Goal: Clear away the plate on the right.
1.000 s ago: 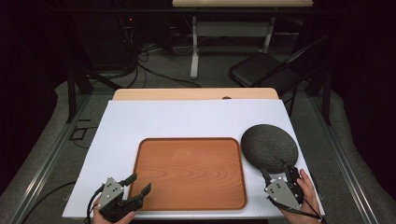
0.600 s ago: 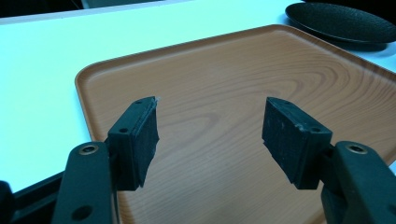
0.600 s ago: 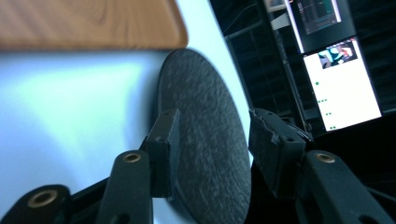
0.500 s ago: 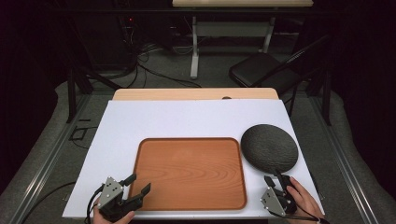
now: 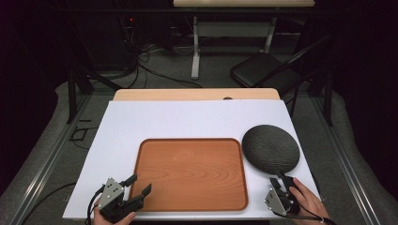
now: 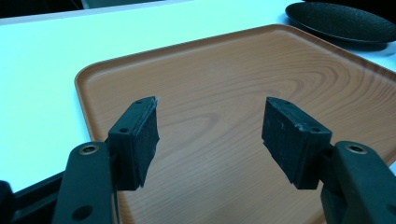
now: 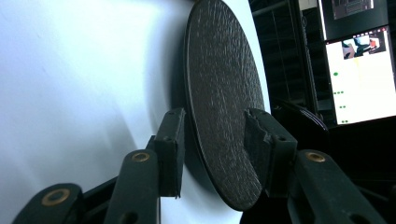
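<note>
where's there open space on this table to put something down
The tray is bare inside its rim. The white tabletop is free between the tray's far edge and the wooden strip, and left of the tray. It is crowded at the right, around the black plate and right gripper.

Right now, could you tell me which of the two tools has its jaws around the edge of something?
The right tool: its jaws straddle the black plate's near rim. The left tool is open over the wooden tray, holding nothing.

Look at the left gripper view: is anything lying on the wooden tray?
No: the wooden tray has a bare surface, and the open left gripper holds nothing over it.
</note>
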Demonstrator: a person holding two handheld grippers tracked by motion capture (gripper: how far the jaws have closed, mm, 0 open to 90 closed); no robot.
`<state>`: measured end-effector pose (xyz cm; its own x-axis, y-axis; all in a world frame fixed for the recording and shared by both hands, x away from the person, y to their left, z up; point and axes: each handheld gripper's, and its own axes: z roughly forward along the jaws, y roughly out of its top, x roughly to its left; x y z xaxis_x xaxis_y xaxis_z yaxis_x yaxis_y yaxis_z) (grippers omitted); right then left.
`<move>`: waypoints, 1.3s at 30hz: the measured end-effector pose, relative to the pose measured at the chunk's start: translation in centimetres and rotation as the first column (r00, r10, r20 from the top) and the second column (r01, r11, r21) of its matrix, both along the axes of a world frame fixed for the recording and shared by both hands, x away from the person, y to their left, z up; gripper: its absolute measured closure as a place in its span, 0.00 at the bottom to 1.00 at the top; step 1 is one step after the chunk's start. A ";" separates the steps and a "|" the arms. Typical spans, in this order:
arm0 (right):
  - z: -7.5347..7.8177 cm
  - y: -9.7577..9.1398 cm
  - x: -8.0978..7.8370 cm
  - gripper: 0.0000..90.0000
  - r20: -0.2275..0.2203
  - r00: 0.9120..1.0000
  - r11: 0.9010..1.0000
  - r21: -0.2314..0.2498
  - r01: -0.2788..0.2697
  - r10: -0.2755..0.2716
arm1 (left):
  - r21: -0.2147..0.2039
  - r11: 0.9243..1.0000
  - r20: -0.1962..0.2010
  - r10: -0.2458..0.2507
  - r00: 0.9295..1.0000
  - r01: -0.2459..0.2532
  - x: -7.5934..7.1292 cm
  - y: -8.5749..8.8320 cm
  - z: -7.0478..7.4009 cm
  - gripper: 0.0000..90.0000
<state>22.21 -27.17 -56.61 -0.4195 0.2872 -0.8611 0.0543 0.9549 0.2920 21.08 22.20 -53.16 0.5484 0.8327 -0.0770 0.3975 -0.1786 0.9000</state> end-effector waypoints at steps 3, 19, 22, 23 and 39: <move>0.0 -0.1 0.3 0.66 0.000 1.000 1.000 -0.013 -0.015 0.015 | 0.002 1.000 0.001 0.003 1.000 -0.003 0.0 0.0 0.0 0.40; -0.6 -0.1 1.7 0.68 -0.019 0.999 0.994 -0.107 -0.031 0.029 | -0.016 1.000 -0.004 0.002 1.000 -0.002 0.0 0.0 0.0 0.40; -0.6 -0.1 1.9 0.69 -0.021 0.999 0.994 -0.109 -0.031 0.029 | -0.018 1.000 -0.006 0.002 1.000 -0.002 0.0 0.0 0.0 0.40; -0.4 -0.2 2.2 0.68 -0.031 0.999 0.993 -0.118 -0.032 0.029 | -0.019 1.000 -0.006 0.002 1.000 -0.002 0.0 0.0 0.0 0.40; -0.3 -0.5 4.0 0.68 -0.116 0.993 0.993 -0.111 -0.043 0.030 | -0.019 1.000 -0.010 0.001 1.000 -0.001 0.0 0.0 -0.1 0.40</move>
<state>26.24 -27.64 -56.91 -0.5255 0.1732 -0.8330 0.0453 0.9834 0.1759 21.12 22.15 -53.22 0.5465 0.8317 -0.0977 0.4064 -0.1614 0.8993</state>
